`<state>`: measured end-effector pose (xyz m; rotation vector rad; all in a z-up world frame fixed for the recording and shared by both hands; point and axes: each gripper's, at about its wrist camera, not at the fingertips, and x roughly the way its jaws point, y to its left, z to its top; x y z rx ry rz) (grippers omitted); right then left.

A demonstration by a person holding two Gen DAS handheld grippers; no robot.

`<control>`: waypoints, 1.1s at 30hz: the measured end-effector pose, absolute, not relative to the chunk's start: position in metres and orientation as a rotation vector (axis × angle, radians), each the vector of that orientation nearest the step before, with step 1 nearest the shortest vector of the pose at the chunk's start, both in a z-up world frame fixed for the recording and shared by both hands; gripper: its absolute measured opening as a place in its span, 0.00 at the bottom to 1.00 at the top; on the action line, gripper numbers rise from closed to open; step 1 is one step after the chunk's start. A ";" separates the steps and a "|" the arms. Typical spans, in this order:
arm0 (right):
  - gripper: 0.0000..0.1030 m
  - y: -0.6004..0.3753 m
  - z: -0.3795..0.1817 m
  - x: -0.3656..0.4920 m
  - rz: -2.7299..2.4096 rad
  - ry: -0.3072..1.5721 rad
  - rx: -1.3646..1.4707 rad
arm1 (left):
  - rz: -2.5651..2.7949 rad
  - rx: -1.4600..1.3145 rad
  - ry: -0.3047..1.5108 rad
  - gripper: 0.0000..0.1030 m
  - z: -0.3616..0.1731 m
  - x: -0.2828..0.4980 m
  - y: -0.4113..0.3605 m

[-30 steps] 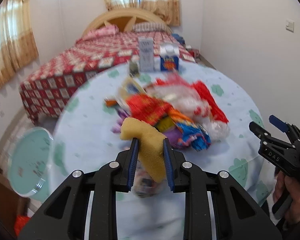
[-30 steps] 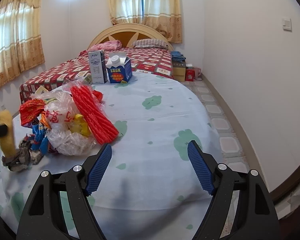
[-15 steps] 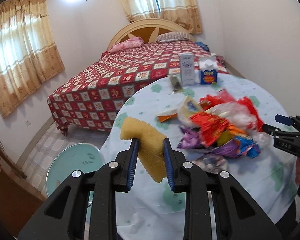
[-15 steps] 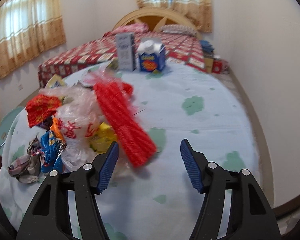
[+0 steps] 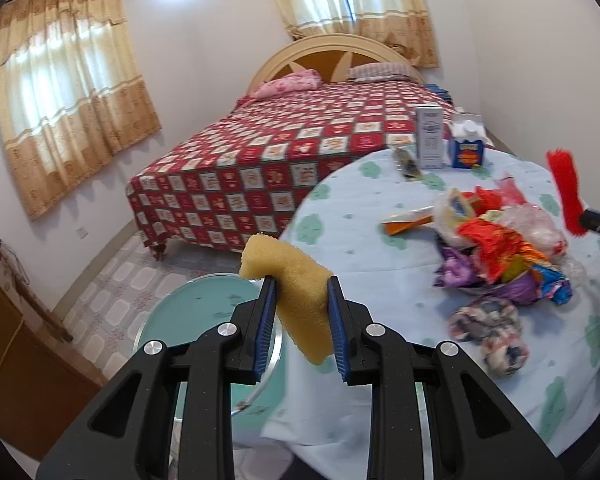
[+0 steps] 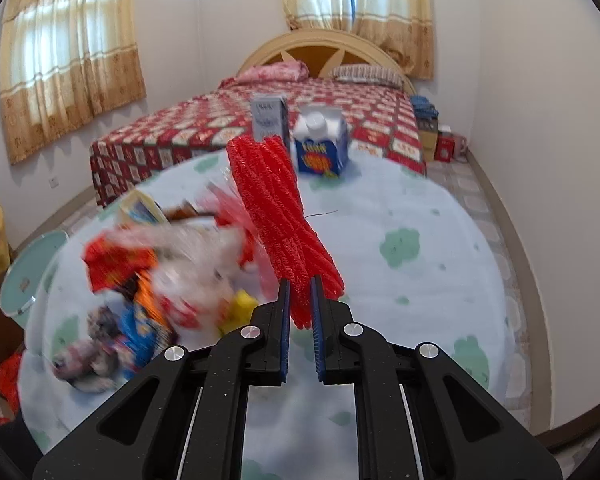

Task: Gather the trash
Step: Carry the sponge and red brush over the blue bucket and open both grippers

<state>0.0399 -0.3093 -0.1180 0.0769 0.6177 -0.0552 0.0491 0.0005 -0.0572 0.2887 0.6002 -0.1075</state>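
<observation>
Left gripper (image 5: 301, 316): clenched on a yellow sponge (image 5: 290, 292), the blue pads pressing its two sides so that it sticks up and out between them.

Right gripper (image 6: 300, 312): clamped tight on the lower end of a red ridged foam net (image 6: 278, 216), with hardly any gap between the pads.

Foam net axis: long and narrow, it runs straight on from the right gripper, rising up and away, its far end clear above the table (image 6: 400, 288).

Landmark: the trash heap (image 5: 504, 248), a loose pile of crumpled wrappers and plastic bags on the round table with a pale blue cloth.

Left gripper from heap: off to the heap's left, over the table's near-left rim.

Right gripper from heap: just right of the heap, on its near side.

Teal bin (image 5: 204, 312): round, teal top, on the floor beyond the table's left edge, on the far side of the left gripper from the heap. Whether this top is an opening or a lid is unclear.

Key relation: the bin lies directly ahead of and below the sponge, so the left hand is far nearer to it. The right hand would have to cross over the whole heap to reach it.

Cartons (image 5: 446, 144): a tall white one and a short blue one, upright side by side behind the heap, near the table's far edge.

Bed (image 5: 300, 160): red patterned cover, beyond the table.
</observation>
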 end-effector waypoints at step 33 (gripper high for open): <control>0.10 -0.116 -0.074 0.145 0.230 0.564 -0.092 | 0.163 0.216 0.599 0.26 -0.064 0.069 0.121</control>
